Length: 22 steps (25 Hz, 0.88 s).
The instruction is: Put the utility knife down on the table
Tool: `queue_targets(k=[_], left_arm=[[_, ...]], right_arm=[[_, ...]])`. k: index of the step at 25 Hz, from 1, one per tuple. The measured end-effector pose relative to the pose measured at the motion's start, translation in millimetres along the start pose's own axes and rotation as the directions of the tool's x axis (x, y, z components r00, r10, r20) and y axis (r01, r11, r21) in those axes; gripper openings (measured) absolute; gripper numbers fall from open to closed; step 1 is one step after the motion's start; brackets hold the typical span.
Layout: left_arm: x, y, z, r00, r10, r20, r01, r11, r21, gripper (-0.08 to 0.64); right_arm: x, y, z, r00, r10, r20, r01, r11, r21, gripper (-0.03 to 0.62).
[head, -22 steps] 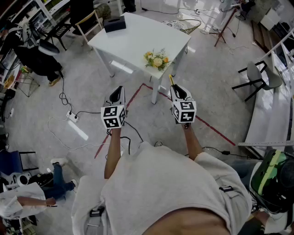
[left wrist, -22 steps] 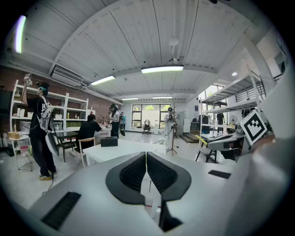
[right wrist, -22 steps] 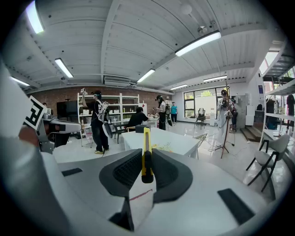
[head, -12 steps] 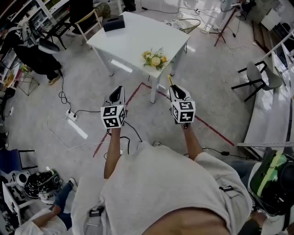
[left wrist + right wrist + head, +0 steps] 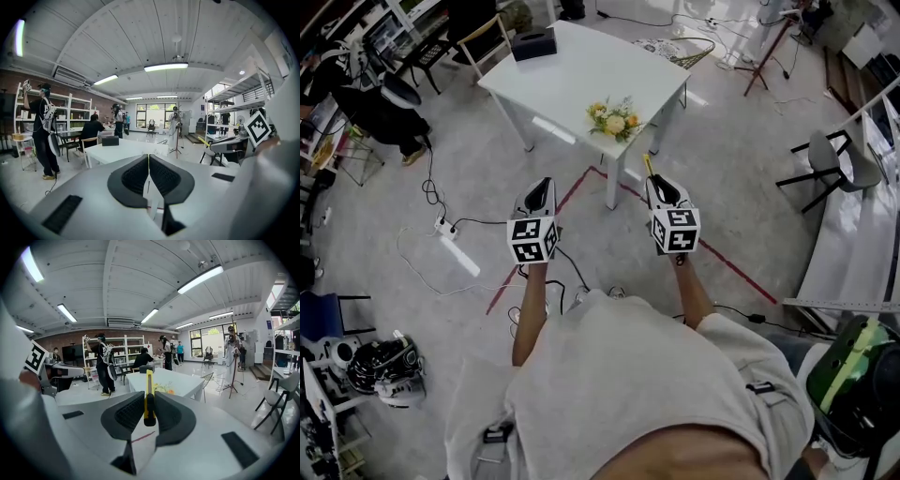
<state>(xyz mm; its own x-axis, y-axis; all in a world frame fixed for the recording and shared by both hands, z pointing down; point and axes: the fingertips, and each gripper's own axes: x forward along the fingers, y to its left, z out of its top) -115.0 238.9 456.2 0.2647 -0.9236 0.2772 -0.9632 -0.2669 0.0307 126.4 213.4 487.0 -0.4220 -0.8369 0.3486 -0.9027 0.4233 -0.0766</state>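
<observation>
Ahead, flowers (image 5: pixel 615 120) on table (image 5: pixel 579 67)

- Utility knife (image 5: pixel 148 383): slim yellow body with a black end piece. It stood on edge, clamped between the pads of the right gripper (image 5: pixel 662 192), black end at the pads.
- The yellow length stuck out forward past the jaw tips, toward the table (image 5: pixel 581 70).
- The knife was off the table, in the air over the floor, short of its near corner.
- Table: white, square, four-legged, with a small bouquet (image 5: pixel 614 119) by its near edge.
</observation>
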Motion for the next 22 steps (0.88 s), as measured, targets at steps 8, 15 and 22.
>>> queue_targets(k=[8, 15, 22], left_arm=[[6, -20, -7, 1.000, 0.012, -0.022, -0.012, 1.000, 0.003, 0.023], [17, -18, -4, 0.999, 0.019, -0.033, -0.018, 1.000, 0.007, 0.023], [53, -11, -6, 0.999, 0.000, -0.039, 0.000, 1.000, -0.003, 0.025]], right_arm=[[1, -15, -10, 1.000, 0.023, -0.013, -0.023, 1.000, 0.017, 0.083], [12, -21, -8, 0.999, 0.032, -0.018, -0.031, 0.999, 0.026, 0.083], [41, -35, -6, 0.999, 0.022, -0.027, -0.021, 0.999, 0.026, 0.083]])
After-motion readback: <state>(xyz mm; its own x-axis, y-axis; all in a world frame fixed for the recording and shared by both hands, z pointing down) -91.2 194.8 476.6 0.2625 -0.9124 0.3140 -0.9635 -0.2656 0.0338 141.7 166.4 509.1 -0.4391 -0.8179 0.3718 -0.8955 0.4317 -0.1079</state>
